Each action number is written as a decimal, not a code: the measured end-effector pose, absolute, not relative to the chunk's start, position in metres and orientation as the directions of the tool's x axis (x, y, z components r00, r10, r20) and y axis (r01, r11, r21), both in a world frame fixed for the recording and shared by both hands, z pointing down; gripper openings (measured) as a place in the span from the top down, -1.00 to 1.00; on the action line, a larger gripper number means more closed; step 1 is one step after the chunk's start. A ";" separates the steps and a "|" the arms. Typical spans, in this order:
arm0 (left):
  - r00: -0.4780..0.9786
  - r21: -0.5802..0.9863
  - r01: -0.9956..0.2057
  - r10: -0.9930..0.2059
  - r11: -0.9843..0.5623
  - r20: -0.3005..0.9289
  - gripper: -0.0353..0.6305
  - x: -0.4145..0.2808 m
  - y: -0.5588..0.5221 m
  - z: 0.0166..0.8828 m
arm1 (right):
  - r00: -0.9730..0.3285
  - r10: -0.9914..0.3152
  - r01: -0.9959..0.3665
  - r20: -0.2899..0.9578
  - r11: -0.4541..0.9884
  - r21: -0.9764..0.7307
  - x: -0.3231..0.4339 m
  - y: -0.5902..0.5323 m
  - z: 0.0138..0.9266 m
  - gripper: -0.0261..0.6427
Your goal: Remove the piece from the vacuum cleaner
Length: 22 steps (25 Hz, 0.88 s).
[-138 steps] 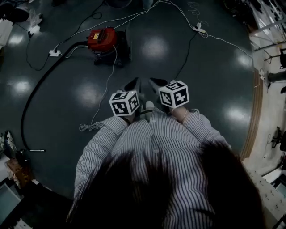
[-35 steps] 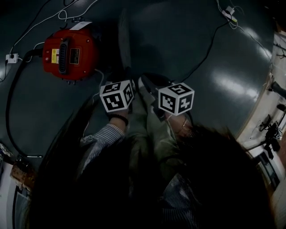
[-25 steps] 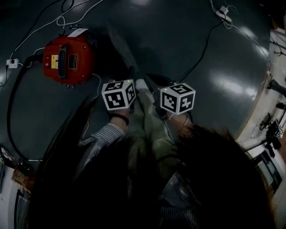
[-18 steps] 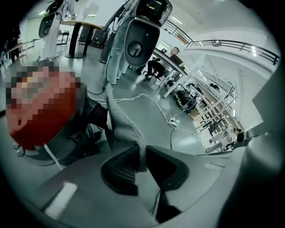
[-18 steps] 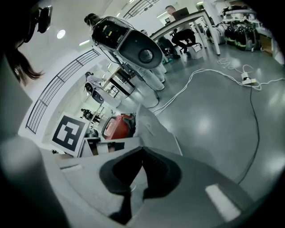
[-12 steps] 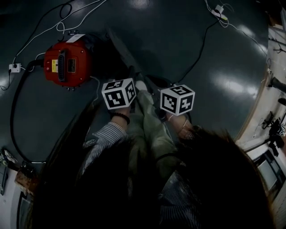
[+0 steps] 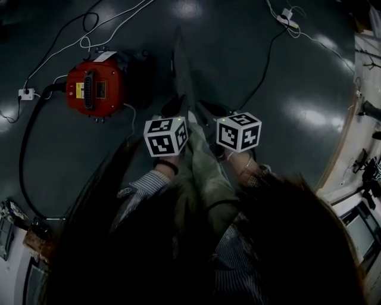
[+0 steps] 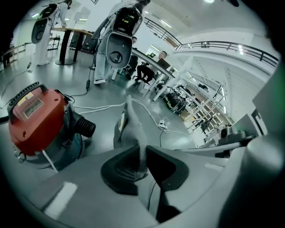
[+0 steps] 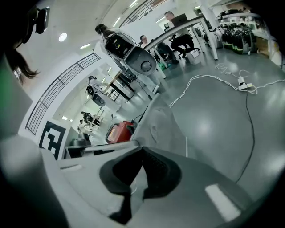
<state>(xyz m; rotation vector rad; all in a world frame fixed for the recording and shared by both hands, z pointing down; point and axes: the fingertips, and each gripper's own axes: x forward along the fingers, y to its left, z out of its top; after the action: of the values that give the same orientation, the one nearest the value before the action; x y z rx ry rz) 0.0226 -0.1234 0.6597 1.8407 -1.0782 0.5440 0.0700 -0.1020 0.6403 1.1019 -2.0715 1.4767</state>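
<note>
The red vacuum cleaner (image 7: 95, 89) stands on the dark floor at the upper left of the head view, with its black hose (image 7: 27, 155) curving away to the left and down. My left gripper (image 7: 174, 110) hangs to the right of the vacuum, a short way off, with its fingers together and nothing held. My right gripper (image 7: 206, 112) is beside it, also shut and empty. In the left gripper view the vacuum cleaner (image 8: 38, 120) fills the left side, its ribbed hose port (image 8: 84, 126) facing my left gripper (image 8: 128, 103). In the right gripper view the vacuum cleaner (image 9: 119, 131) shows small, behind my right gripper (image 9: 156, 99).
White cables (image 7: 128, 113) and a socket block (image 7: 25, 93) lie around the vacuum. A black cable (image 7: 262, 77) runs to a power strip (image 7: 286, 15) at the top right. A raised wooden edge (image 7: 342, 143) borders the floor on the right. Humanoid robots (image 8: 118, 40) and desks stand farther off.
The person has come much closer to the vacuum over the last seconds. In the last second the view drifts a little; both grippers stay side by side, fingers together.
</note>
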 end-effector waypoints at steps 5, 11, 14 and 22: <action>0.531 0.493 -0.843 -0.484 -0.216 0.696 0.74 0.018 -0.110 0.594 | -0.622 -0.381 -0.777 0.684 0.186 -0.602 0.074 -0.094 0.589 0.91; 0.550 0.506 -0.829 -0.505 -0.238 0.665 0.74 0.008 -0.084 0.498 | -0.648 -0.399 -0.758 0.649 0.248 -0.604 0.067 -0.083 0.509 0.92; 0.550 0.511 -0.827 -0.526 -0.236 0.648 0.74 -0.003 -0.076 0.457 | -0.669 -0.392 -0.742 0.631 0.314 -0.592 0.055 -0.079 0.467 0.92; 0.535 0.521 -0.824 -0.606 -0.222 0.588 0.74 -0.033 -0.070 0.374 | -0.733 -0.393 -0.680 0.555 0.455 -0.575 0.033 -0.070 0.375 0.92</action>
<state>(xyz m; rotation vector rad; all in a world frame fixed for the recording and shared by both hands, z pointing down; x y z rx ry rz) -0.0328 -0.0698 0.3737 1.9343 -1.1650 0.3284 0.0328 -0.0699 0.3747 0.9105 -2.3665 1.1669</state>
